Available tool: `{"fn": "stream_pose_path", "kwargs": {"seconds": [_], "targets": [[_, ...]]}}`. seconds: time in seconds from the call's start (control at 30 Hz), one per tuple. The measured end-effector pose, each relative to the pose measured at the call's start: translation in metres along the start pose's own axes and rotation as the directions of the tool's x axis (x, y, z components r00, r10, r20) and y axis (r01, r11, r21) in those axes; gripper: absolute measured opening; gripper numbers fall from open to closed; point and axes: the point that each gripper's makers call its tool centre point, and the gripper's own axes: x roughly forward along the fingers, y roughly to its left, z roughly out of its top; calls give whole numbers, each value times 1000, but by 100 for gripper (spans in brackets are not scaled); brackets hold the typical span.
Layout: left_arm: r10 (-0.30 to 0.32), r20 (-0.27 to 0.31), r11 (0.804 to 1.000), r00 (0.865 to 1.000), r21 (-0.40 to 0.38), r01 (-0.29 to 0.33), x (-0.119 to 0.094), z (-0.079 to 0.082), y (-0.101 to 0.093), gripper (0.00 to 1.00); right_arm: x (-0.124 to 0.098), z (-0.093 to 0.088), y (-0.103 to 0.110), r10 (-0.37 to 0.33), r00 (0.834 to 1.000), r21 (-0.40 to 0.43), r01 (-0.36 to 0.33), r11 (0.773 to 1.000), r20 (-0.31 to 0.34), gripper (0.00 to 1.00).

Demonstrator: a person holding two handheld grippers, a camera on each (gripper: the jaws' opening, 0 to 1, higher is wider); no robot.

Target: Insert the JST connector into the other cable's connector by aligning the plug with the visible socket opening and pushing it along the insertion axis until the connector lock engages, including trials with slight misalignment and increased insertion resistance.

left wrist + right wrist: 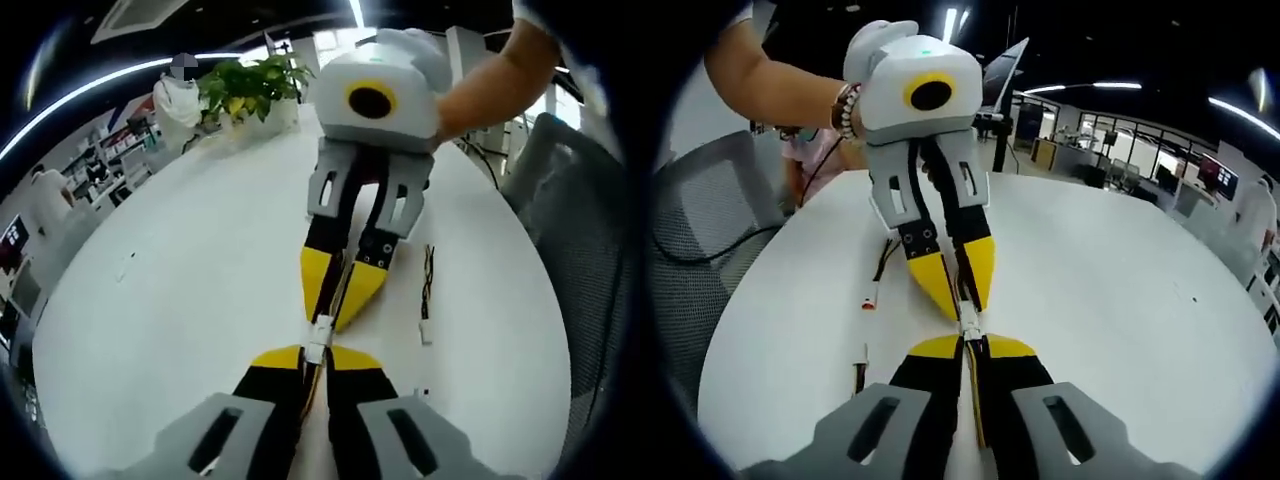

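On the white round table [170, 300], my two grippers meet tip to tip. My left gripper [317, 352] is shut on a thin cable with yellow and red wires that ends in a white JST connector [320, 335]. My right gripper [328, 315] comes from the far side, shut on the mating white connector. In the right gripper view, my right gripper [973, 346] pinches its cable, and the white connectors [970, 325] sit joined or touching just below the left gripper [965, 305]. The seam between the two housings is too small to read.
A spare cable [427, 295] lies right of the jaws. Two spare leads [878, 275] [860, 368] lie on the table [1120, 300]. A potted plant [250, 85] stands at the far edge. Grey chairs [580, 230] [700, 240] flank the table. A person's forearm [780, 95] holds the gripper.
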Motion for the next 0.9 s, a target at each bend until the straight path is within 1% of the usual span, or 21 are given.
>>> {"fn": "stream_pose_path", "kwargs": {"seconds": [0.07,0.1,0.13,0.2,0.3,0.4,0.6,0.67,0.77,0.83,0.9], "targets": [[-7,-4,1000,1000,-4,7,1,-1,-2,3,0,1,1,-3,1000,47,2,999,20,5],[-7,-8,1000,1000,-2,7,2,-2,-2,3,-1,2,0,-5,1000,45,3,999,30,5],[-7,-15,1000,1000,-1,7,3,-3,-2,4,-1,1,0,-7,1000,40,5,999,30,6],[-10,-23,1000,1000,-3,10,3,-6,-2,4,-2,-3,1,1,1000,85,-2,996,15,10],[-3,-19,1000,1000,-14,3,3,-7,-2,4,-5,-7,-1,-16,1000,74,15,997,11,12],[2,-18,1000,1000,-26,-2,1,-8,-1,6,-10,-9,-3,-26,1000,87,25,996,7,12],[33,-4,999,999,-41,-33,-15,-6,2,10,-26,0,-2,-37,999,75,35,997,24,12],[44,6,998,999,-42,-43,-22,-4,0,11,-31,3,2,-33,999,74,30,997,35,12],[47,19,998,999,-43,-47,-33,-3,-8,12,-36,7,14,-3,999,64,0,998,49,12],[45,19,998,999,-45,-44,-37,-5,-14,13,-38,9,25,22,998,59,-25,998,58,12],[60,11,997,998,-48,-59,-40,-10,-16,16,-38,9,32,34,998,55,-37,998,60,12]]}}
